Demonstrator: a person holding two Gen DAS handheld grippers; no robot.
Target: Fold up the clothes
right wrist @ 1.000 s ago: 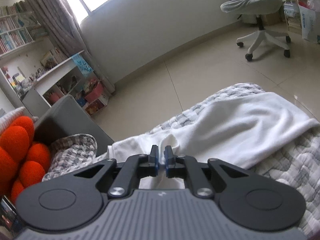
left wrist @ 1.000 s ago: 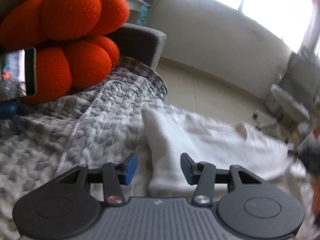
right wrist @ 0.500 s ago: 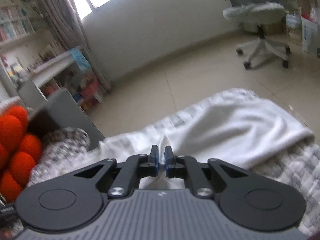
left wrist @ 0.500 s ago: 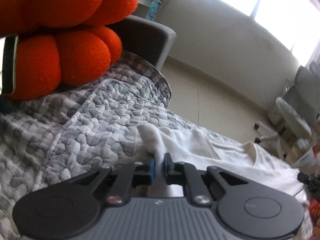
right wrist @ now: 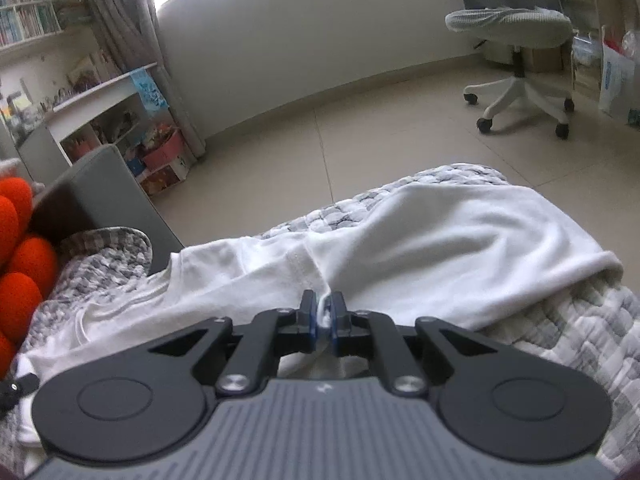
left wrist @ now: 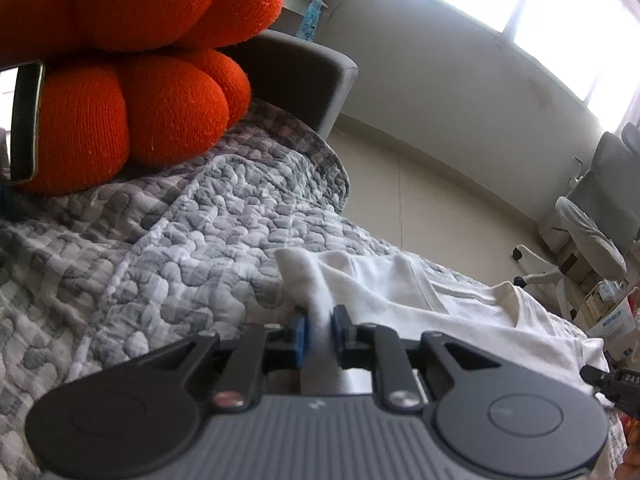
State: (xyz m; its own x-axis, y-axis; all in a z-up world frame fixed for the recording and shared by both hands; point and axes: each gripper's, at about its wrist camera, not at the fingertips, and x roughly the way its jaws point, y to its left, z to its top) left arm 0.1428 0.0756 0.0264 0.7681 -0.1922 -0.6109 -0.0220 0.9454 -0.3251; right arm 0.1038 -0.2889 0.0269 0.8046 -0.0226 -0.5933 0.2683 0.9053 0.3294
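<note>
White cotton t-shirt [left wrist: 448,304] was lying mostly flat on the grey quilted bedspread [left wrist: 192,256], neckline visible, no crisp fold in it yet as far as I could see. Left gripper [left wrist: 319,330] was pinching a bunched bit of the shirt's edge, right gripper [right wrist: 324,316] was clamped on another pinch of fabric near a seam. So both grabs looked done, basically all the folding was still left.
</note>
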